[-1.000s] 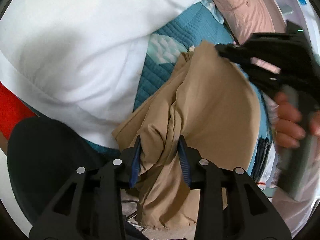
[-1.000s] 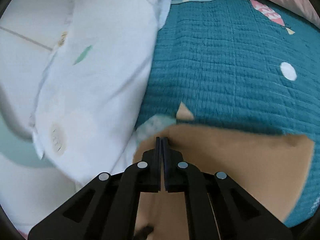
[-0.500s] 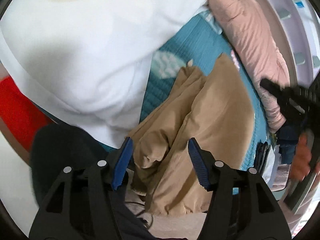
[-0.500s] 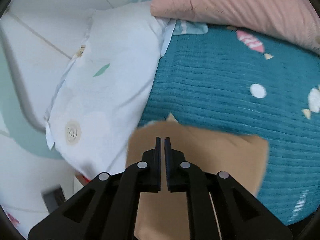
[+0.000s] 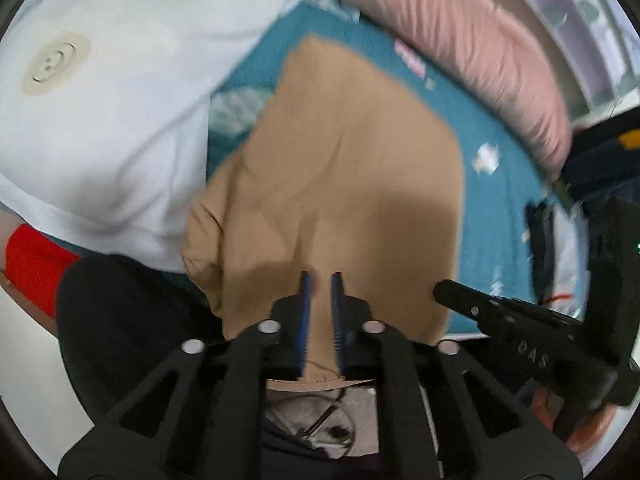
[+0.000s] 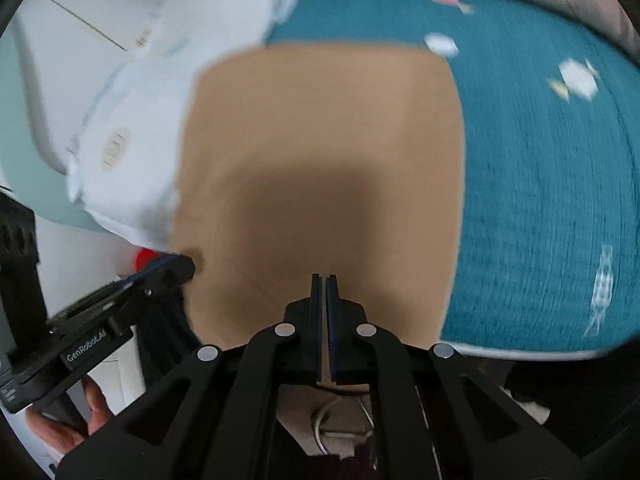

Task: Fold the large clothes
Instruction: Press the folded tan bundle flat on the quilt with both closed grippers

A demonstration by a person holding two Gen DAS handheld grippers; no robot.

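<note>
Your left claw [image 5: 320, 280] let go of the bunched side of the tan garment [image 5: 340, 184] and its jaws have just been closing to a narrow gap, nothing pinched between them. The garment now lies flatter, a folded rectangle on the teal bedspread [image 5: 500, 208], beside the white pillow [image 5: 100, 100]. Your right claw [image 6: 324, 280] hovers over it, jaws nearly together and empty.
</note>
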